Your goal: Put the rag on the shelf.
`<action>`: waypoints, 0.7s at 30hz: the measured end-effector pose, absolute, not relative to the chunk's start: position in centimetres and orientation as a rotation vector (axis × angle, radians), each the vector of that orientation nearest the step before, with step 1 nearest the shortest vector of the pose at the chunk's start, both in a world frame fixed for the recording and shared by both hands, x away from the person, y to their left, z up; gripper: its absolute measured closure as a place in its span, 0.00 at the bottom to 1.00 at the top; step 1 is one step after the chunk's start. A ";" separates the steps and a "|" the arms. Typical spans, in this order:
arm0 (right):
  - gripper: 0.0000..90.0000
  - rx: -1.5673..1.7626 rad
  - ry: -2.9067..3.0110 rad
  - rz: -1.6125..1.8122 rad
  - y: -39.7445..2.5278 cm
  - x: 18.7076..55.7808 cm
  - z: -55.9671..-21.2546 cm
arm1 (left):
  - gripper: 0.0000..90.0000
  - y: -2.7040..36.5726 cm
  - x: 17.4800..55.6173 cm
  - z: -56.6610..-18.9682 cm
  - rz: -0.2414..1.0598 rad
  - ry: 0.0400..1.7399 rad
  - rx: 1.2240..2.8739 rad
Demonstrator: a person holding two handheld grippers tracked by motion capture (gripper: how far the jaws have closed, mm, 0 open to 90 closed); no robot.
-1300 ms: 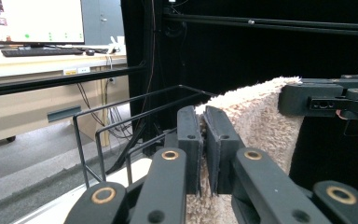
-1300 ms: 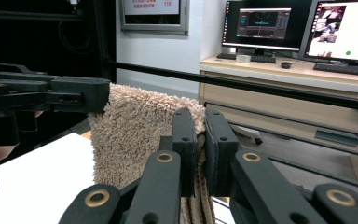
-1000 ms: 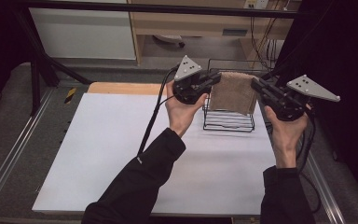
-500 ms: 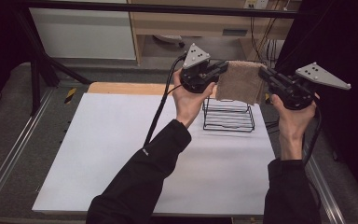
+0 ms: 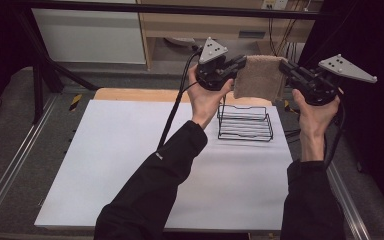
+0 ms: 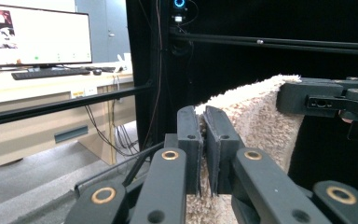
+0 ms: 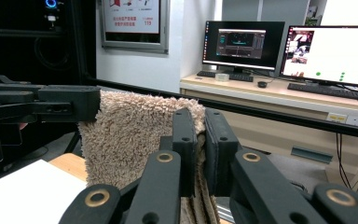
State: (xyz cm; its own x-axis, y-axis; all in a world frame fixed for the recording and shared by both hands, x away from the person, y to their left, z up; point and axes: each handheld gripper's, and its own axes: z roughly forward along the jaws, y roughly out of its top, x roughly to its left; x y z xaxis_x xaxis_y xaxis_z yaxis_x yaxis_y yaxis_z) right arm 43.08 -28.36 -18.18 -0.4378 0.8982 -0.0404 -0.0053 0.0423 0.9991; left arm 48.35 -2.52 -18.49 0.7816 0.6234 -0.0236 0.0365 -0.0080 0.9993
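Above the counter's [image 5: 130,165] far edge, you hold a tan, shaggy towel [image 5: 260,77] stretched in the air between both tongs: left tongs [image 5: 241,62] and right tongs [image 5: 284,67] each clamped on an upper corner. Below it stands a black wire rack [image 5: 245,122]; white counter lies open leftward.

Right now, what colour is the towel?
Plain beige-tan towel, fluffy pile; clearest in the right gripper view.

A white sheet [image 5: 130,165] covers most of the table [image 5: 130,94], leaving a wooden strip bare along its far edge. A black wire rack [image 5: 245,122] stands on the sheet's far right part.
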 end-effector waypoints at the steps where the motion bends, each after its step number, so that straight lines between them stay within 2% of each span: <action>1: 0.94 0.927 1.555 1.502 -28.3 43.2 -18.1 | 0.95 -2.5 48.4 -18.3 0.508 0.554 1.524; 13: 0.94 0.906 1.550 1.499 -28.2 44.6 -16.9 | 0.94 -2.6 49.6 -17.3 0.548 0.556 1.515; 21: 0.94 0.897 1.559 1.463 -27.9 45.6 -16.5 | 0.94 -2.6 50.8 -17.3 0.522 0.580 1.499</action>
